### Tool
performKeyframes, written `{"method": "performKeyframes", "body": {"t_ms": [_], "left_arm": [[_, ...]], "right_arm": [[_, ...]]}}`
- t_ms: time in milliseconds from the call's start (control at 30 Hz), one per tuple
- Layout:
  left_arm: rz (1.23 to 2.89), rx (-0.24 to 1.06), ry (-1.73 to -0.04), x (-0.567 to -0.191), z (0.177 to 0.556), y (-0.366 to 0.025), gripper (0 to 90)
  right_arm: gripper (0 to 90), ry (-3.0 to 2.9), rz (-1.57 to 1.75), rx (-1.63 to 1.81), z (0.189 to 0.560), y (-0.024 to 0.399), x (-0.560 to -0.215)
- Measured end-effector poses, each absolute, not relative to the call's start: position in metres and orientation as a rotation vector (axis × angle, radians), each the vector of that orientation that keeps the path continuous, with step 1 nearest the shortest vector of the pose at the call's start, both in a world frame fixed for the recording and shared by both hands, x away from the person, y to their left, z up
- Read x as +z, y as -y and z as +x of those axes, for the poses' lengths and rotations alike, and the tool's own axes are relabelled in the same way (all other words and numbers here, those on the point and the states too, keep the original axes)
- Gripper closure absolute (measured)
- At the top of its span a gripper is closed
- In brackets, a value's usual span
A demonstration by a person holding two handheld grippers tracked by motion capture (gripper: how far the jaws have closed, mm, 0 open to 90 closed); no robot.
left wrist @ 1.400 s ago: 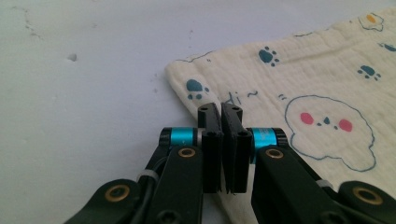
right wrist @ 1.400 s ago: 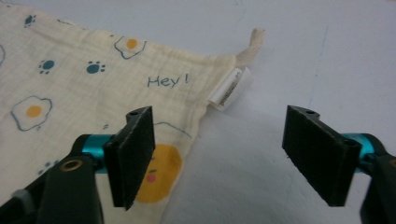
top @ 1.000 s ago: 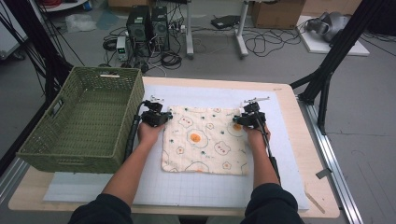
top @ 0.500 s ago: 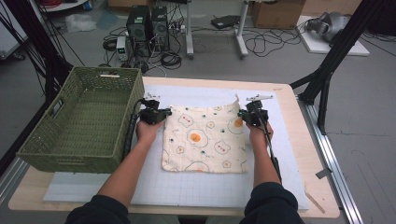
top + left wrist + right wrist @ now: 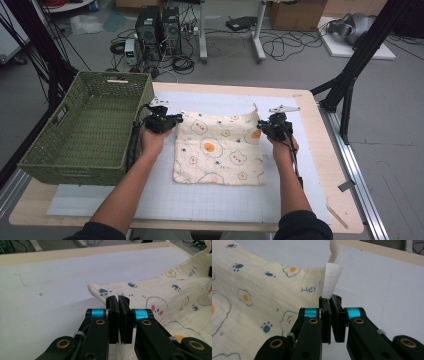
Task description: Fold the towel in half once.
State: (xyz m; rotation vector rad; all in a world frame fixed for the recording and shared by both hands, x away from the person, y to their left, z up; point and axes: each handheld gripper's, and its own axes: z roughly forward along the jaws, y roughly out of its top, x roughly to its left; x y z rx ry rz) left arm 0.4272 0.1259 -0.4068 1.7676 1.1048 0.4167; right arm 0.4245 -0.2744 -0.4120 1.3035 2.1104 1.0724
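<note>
Two claws pinched the cloth's [image 5: 220, 150] far corners at frame centre: left claw [image 5: 176, 119], right claw [image 5: 260, 125], above the desk [image 5: 320, 165].

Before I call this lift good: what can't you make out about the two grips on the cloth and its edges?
- Left gripper, left gripper view: the shut pads cover the pinched cloth, so the depth of the bite is hidden.
- Right gripper, right gripper view: the white tag hides the corner at the pads.
- High view: the cloth's far edge is raised, hiding the mat under it.
- Basket, high view: its near wall hides part of the floor inside.
</note>
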Motion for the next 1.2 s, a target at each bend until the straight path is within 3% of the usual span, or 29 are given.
{"method": "performKeyframes", "body": {"t_ms": [500, 1067, 1100, 1200], "left_arm": [[1.762, 0.407, -1.034, -0.410, 0.368, -0.130, 86.8], [1.852, 0.377, -1.005, -0.440, 0.329, -0.132, 86.0], [1.844, 0.384, -1.014, -0.441, 0.329, -0.133, 83.2], [1.806, 0.405, -1.040, -0.441, 0.331, -0.137, 55.1]], "right_arm": [[87.6, -2.159, 1.204, 1.102, 0.372, 0.276, -0.404], [87.4, -2.240, 1.217, 1.072, 0.335, 0.278, -0.432], [86.0, -2.237, 1.217, 1.077, 0.334, 0.279, -0.433], [68.7, -2.193, 1.259, 1.121, 0.331, 0.282, -0.435]]}}
